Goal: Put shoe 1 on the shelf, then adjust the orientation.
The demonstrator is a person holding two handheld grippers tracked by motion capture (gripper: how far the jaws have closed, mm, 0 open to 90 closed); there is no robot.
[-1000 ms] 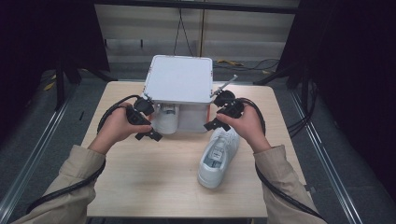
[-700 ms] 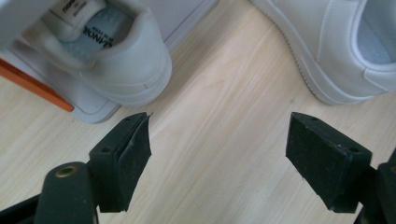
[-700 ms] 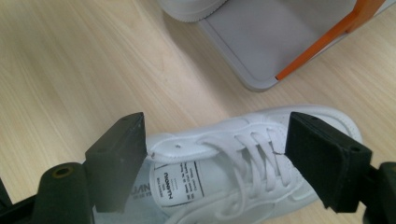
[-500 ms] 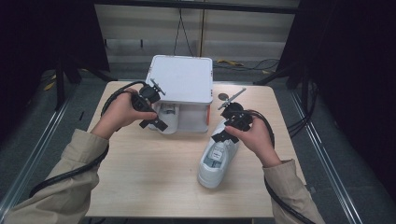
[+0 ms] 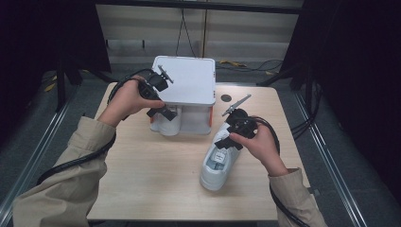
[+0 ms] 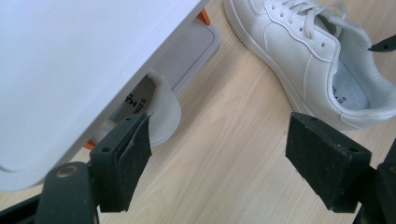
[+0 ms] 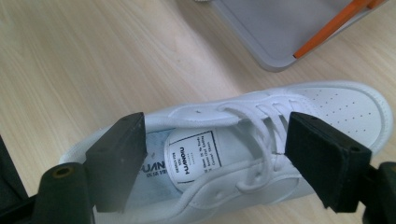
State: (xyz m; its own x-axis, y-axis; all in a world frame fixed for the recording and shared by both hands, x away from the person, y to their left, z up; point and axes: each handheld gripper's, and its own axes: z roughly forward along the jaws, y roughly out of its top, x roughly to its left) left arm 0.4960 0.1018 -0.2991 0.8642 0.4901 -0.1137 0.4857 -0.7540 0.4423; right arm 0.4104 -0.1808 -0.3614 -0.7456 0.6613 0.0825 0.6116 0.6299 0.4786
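The left claw (image 5: 158, 94) is held raised at the far left of the tabletop (image 5: 142, 189), jaws spread wide. The right claw (image 5: 235, 127) hangs lower (nearer the tabletop's right edge), jaws equally parted, gripping nothing.

The table (image 5: 156, 184) is looking like pale wood laminate, smooth and matt with a fine grain. The white sneaker (image 5: 218, 161) is showing smooth, slightly shiny leather-like uppers, woven cloth laces and a printed fabric insole. The storage box (image 5: 187, 82) is looking like smooth matt plastic, white lid over a cloudy see-through body. The sleeves (image 5: 71, 184) are reading as plain beige cloth. Gripper pads (image 6: 135, 158) are looking like rough black foam.
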